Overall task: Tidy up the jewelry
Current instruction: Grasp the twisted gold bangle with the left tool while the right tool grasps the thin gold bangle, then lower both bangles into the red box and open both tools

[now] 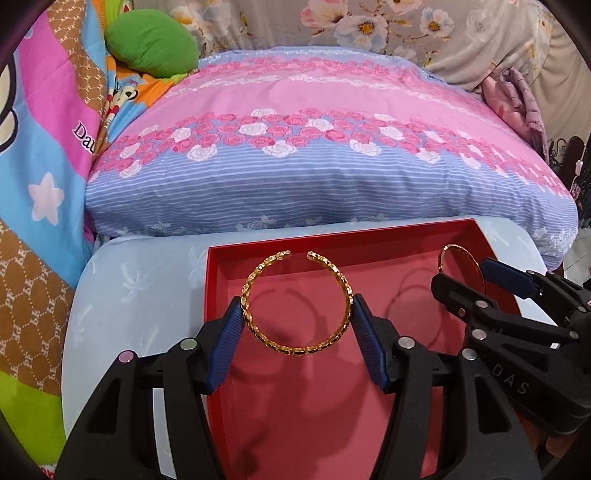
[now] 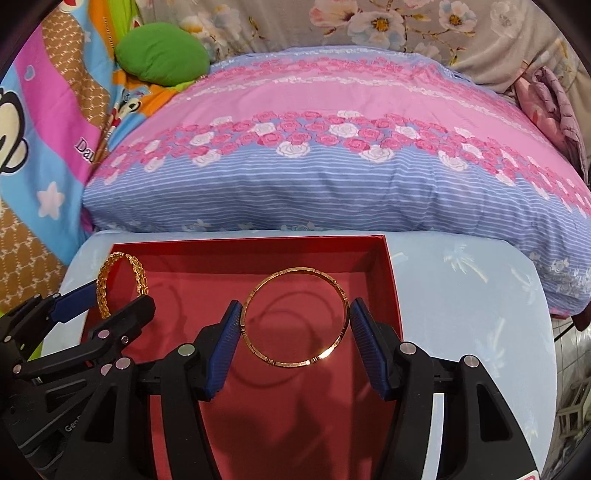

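A red box (image 1: 369, 245) with a pinkish-red floor lies open on a light-blue patterned surface. My left gripper (image 1: 297, 306) is shut on an open-ended woven gold bangle (image 1: 280, 345). It holds the bangle by its sides above the left half of the box, gap end pointing away. My right gripper (image 2: 295, 308) is shut on a thin plain gold bangle (image 2: 295, 363) above the right half of the box (image 2: 258, 254). Both bangles throw ring shadows on the box floor. Each view catches the other gripper side-on: the right gripper (image 1: 463, 275) with the thin bangle (image 1: 448, 248), the left gripper (image 2: 110, 301) with the woven bangle (image 2: 101, 291).
The light-blue surface (image 1: 147, 266) rounds off at left and right. Right behind the box lies a pink and blue rose-print pillow (image 1: 314, 166). A green cushion (image 1: 151, 44) and a cartoon blanket (image 1: 44, 147) fill the left, with floral cloth (image 1: 406, 22) at the back.
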The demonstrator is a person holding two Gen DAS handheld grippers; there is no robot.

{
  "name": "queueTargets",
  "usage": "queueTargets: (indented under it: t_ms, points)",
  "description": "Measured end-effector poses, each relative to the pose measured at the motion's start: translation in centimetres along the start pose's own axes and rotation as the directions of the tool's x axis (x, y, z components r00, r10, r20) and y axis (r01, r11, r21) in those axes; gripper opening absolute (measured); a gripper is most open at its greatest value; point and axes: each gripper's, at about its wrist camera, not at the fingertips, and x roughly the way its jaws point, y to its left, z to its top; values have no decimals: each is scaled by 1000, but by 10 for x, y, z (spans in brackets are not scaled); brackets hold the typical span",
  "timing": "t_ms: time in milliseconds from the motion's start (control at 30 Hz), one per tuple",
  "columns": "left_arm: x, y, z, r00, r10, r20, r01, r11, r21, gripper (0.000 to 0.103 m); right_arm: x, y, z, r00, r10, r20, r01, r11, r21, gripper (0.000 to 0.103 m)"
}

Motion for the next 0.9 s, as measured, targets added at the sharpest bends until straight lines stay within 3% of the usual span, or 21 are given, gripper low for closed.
queueTargets:
  t_ms: [300, 467, 700, 900]
  points:
    - [23, 1, 4, 998, 4, -57, -4, 1000, -7, 56, 22, -7, 5, 998, 9, -64, -7, 999, 33, 58]
    - [28, 5, 5, 998, 25, -60, -26, 999, -24, 63, 22, -6, 5, 998, 6, -67, -5, 1000, 28, 59]
    - [18, 5, 5, 999, 29, -44, -30, 999, -20, 64, 13, -3, 4, 999, -15, -39, 16, 1000, 12, 60]
    - [-11, 3, 1, 1000, 27, -4, -27, 1000, -16, 65, -19, 1, -1, 1000, -4, 4, 4, 1000, 7, 60]
